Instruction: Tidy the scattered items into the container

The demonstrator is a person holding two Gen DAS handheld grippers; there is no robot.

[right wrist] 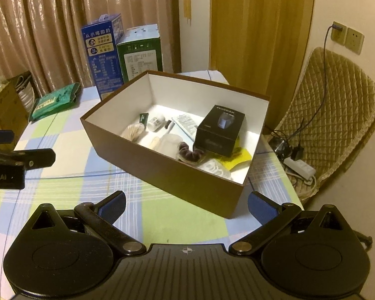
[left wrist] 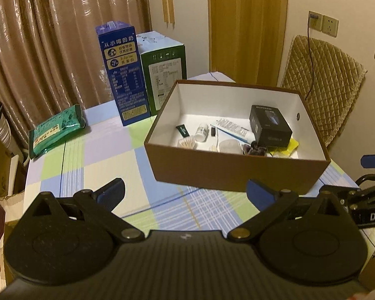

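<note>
Both grippers, left gripper (left wrist: 185, 195) and right gripper (right wrist: 186, 206), gape wide and empty near the brown cardboard box (right wrist: 162, 170); small items fill it, so tidying looks nearly done.

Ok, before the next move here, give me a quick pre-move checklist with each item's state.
1. Left gripper open and empty: ok.
2. Right gripper open and empty: ok.
3. Brown box open on top, reachable: ok.
4. Small items, such as the black carton and white bottle, inside the box: ok.
5. Green packet in the box: not ok, it lies on the tablecloth.
6. Whether the packet and milk cartons count as scattered items: cannot tell.
</note>
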